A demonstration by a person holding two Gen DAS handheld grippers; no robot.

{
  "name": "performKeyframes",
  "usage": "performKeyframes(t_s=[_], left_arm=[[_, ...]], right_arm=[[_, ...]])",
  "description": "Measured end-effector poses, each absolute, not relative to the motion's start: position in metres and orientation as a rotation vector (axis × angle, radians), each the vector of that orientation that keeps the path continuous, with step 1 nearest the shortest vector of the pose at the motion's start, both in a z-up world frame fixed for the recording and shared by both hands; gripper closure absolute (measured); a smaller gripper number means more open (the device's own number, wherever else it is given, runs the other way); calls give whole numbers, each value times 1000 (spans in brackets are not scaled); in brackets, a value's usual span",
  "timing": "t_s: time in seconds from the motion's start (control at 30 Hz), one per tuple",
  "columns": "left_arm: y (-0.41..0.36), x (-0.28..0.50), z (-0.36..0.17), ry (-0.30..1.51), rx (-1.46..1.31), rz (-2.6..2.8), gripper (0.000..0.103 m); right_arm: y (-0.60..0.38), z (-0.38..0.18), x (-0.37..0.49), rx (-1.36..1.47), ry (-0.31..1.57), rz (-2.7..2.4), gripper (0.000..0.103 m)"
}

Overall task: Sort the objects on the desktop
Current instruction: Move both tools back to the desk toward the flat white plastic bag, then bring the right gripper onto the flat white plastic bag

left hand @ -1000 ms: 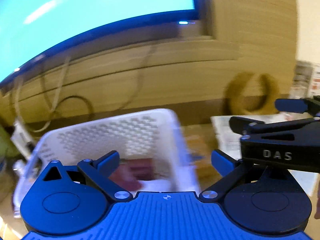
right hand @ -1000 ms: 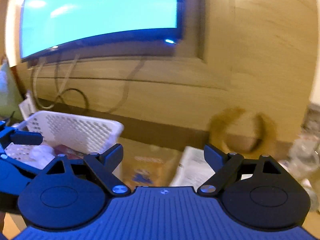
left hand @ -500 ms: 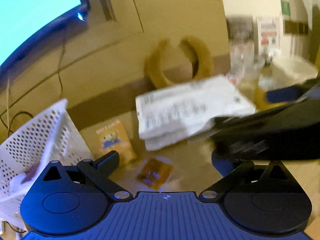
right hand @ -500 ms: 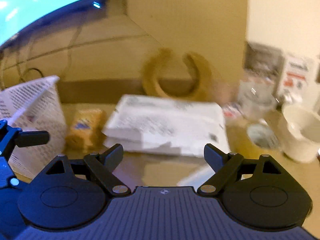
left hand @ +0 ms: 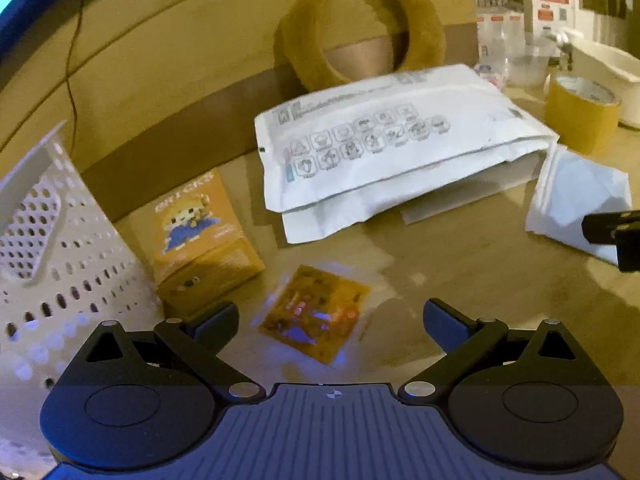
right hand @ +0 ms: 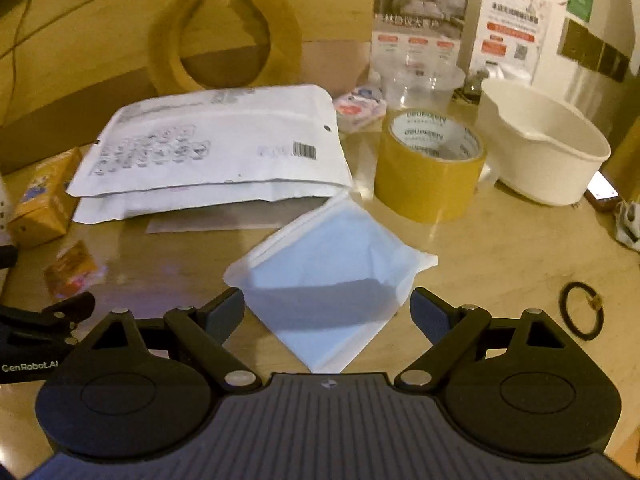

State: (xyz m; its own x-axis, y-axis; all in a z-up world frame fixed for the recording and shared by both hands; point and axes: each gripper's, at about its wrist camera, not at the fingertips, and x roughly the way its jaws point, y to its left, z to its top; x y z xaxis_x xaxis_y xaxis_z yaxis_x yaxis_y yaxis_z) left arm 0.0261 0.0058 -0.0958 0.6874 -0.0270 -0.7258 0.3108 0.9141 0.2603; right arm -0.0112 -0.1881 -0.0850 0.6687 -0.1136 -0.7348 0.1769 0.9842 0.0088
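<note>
- Two claws, both spread wide and holding nothing: the left claw (left hand: 331,318) hangs over a small orange packet (left hand: 314,314), the right claw (right hand: 327,308) over a flat white pouch (right hand: 326,284).
- Both lie flat on the glossy table (right hand: 480,264), so fingers may skate over them (thin edges give little to pinch).
- Closing low on the packet risks nudging the orange box (left hand: 204,232) against the white basket (left hand: 52,264).
- Dragging the pouch could disturb the envelopes (right hand: 216,152) or the tape roll (right hand: 430,168) just beyond.

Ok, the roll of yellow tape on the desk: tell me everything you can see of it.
The tape roll is wide, yellowish-brown, with a white printed inner core. It rests flat on the wooden desk, hole upward, apparently uncut. It sits between the white mailers and the white tub, in front of a clear plastic cup. Neither gripper touches it.
</note>
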Motion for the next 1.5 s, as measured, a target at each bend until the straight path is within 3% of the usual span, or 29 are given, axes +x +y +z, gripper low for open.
performKeyframes(t_s=[0.93, 1.2, 1.5], left_arm=[[34, 60, -114, 851, 195, -331, 1], [30, 51, -110, 849, 181, -339, 0], [39, 15, -85, 839, 131, -329, 0]], right_arm=[[-181, -107, 32, 104, 822, -260, 3], [-157, -103, 7, 70, 869, -141, 5], [-209, -79, -10, 126, 810, -26, 5]])
